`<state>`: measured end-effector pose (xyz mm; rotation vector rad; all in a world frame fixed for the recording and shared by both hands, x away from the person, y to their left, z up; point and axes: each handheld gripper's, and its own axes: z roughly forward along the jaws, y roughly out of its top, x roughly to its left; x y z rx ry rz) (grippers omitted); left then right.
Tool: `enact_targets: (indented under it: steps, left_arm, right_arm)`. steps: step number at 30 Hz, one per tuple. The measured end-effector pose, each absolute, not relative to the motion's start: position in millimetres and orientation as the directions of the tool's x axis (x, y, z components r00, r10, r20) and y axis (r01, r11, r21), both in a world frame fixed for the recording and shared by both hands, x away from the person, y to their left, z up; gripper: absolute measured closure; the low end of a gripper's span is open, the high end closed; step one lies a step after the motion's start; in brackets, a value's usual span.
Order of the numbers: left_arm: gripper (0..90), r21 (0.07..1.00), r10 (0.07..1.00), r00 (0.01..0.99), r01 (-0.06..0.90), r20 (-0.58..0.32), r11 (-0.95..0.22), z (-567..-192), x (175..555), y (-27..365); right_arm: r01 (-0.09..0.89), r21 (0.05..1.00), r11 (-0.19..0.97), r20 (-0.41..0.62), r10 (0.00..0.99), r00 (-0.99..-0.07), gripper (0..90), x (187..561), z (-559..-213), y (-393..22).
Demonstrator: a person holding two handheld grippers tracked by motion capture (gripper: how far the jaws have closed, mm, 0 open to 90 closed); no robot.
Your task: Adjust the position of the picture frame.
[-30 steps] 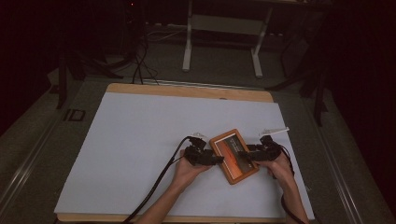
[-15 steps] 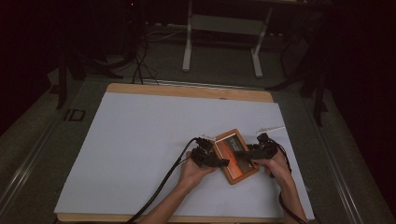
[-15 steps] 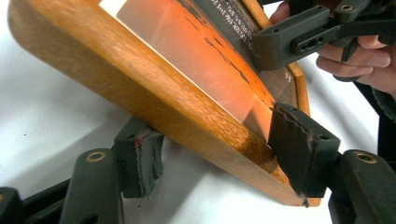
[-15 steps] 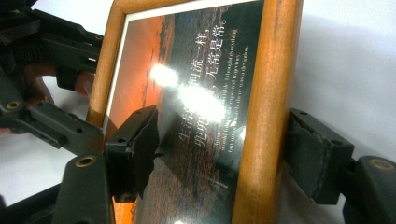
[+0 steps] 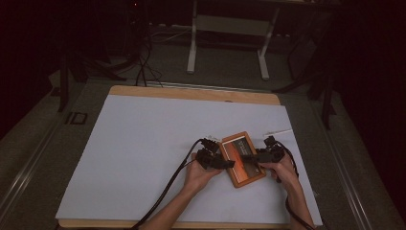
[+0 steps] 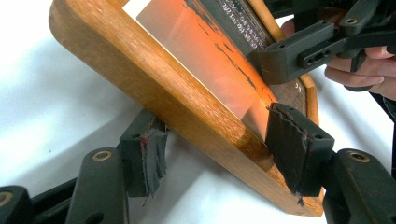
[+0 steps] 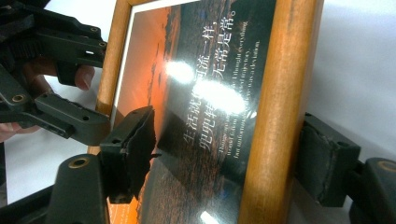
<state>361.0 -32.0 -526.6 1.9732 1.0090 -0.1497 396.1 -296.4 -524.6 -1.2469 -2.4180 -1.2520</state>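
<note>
Gripping wooden picture frame, left tool and right tool, Chinese caption, perhaps a proverb

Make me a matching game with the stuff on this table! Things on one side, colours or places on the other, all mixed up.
Things:
1. picture frame
2. table cover
3. left gripper
4. right gripper

Matches:
A. white
B. at the frame's right side
C. brown wood
D. at the frame's left side

Pairs: 1-C, 2-A, 3-D, 4-B
</note>
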Motion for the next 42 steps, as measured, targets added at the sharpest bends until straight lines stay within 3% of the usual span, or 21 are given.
enact_targets:
  steps: [10,18,42]
  left_arm:
    - [53.0,0.712,0.559,0.704,0.651,-0.438,-0.262,-508.2,355.3,-34.7]
    - [62.2,0.744,0.516,0.714,0.638,-0.473,-0.2,-497.4,355.9,-26.8]
    - [62.0,0.823,0.557,0.73,0.551,-0.396,-0.138,-465.5,356.8,28.4]
  right_arm:
    - [0.692,0.672,0.263,0.447,0.601,-0.663,38.2,379.2,-509.1,-314.8]
    - [0.64,0.727,0.248,0.417,0.58,-0.699,47.8,369.3,-493.1,-319.1]
    - [0.552,0.807,0.209,0.39,0.513,-0.765,55.2,369.2,-477.1,-273.5]
